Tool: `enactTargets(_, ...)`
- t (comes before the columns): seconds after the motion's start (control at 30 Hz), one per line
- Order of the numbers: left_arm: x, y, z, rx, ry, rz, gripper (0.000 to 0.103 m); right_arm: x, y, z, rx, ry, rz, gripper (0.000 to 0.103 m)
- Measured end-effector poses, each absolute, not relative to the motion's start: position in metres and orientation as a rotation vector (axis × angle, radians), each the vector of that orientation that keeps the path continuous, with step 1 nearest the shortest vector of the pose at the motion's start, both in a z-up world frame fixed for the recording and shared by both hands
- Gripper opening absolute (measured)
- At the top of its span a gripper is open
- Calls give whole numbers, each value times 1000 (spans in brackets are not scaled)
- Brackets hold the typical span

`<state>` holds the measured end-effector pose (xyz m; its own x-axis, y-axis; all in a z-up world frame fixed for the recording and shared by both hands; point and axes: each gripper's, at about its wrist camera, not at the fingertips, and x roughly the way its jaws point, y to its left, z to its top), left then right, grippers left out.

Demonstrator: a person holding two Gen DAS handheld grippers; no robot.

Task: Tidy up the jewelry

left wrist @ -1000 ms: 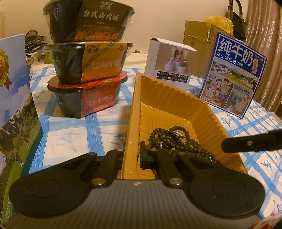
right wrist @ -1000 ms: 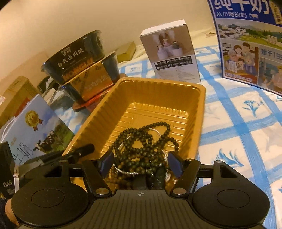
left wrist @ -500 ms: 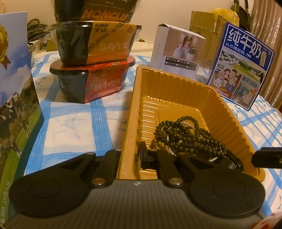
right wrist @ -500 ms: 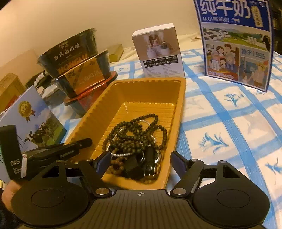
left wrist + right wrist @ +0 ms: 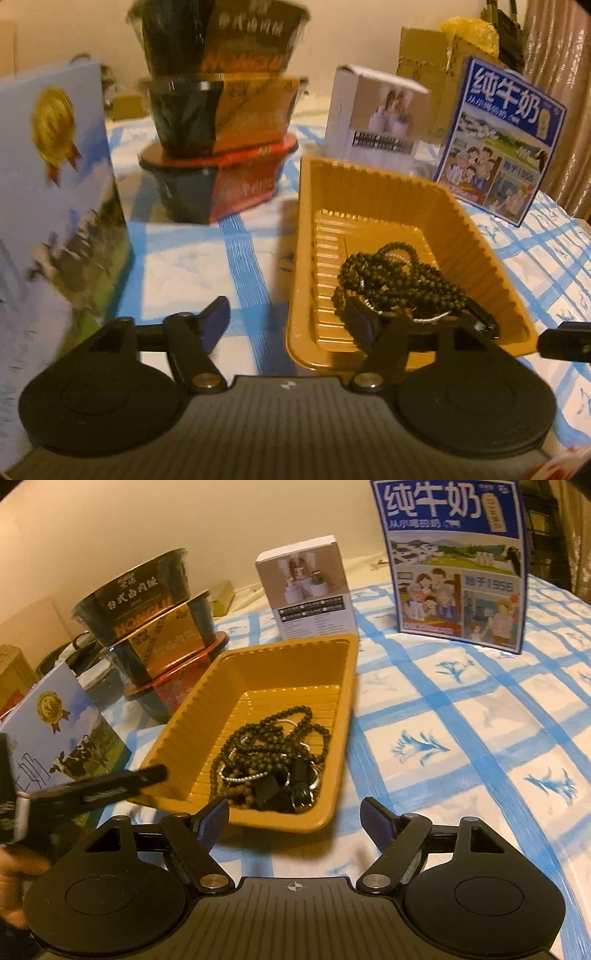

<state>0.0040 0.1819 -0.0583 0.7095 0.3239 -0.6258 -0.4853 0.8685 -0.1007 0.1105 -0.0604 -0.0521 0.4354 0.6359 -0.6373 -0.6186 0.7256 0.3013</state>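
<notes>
Blue-checked cloth covers the tabletop (image 5: 461, 716). Stacked bowls (image 5: 147, 609) read "HONGLU"; blue carton (image 5: 458, 561) reads "纯牛奶" and "1956". Beads (image 5: 266, 753) lie heaped in the tray (image 5: 192, 716), near end. Left gripper (image 5: 291, 317) angled down; fingers just opened wide, straddling the tray's near-left wall, pads clear of it. Right gripper (image 5: 293, 816) angled down before the tray; fingers just opened wide, holding nothing.

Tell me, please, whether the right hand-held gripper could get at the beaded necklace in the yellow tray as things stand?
Probably yes: the right hand-held gripper is open just before the yellow tray, and nothing covers the beaded necklace.
</notes>
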Motion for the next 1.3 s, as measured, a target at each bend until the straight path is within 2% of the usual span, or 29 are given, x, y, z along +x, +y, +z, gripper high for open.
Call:
enactTargets(0.07,-1,176,-47,-241,639,448,74,106,-65,-50,20,801,766,78)
enactTargets(0.13,-5,168,-35,-210,645,437,82,102,-71,-47,23,807,760,78)
enactTargets(0.3,-15,136,-14,-129,655,394,89,89,-81,-36,-11,833,706,78)
enactTargets(0.7,-30,76,-11,-132,752,296,90,58,-119,-23,-36,824,683,78)
enactTargets(1.3,-37,16,6,-113,792,221,90,36,-178,-17,-7,810,652,78)
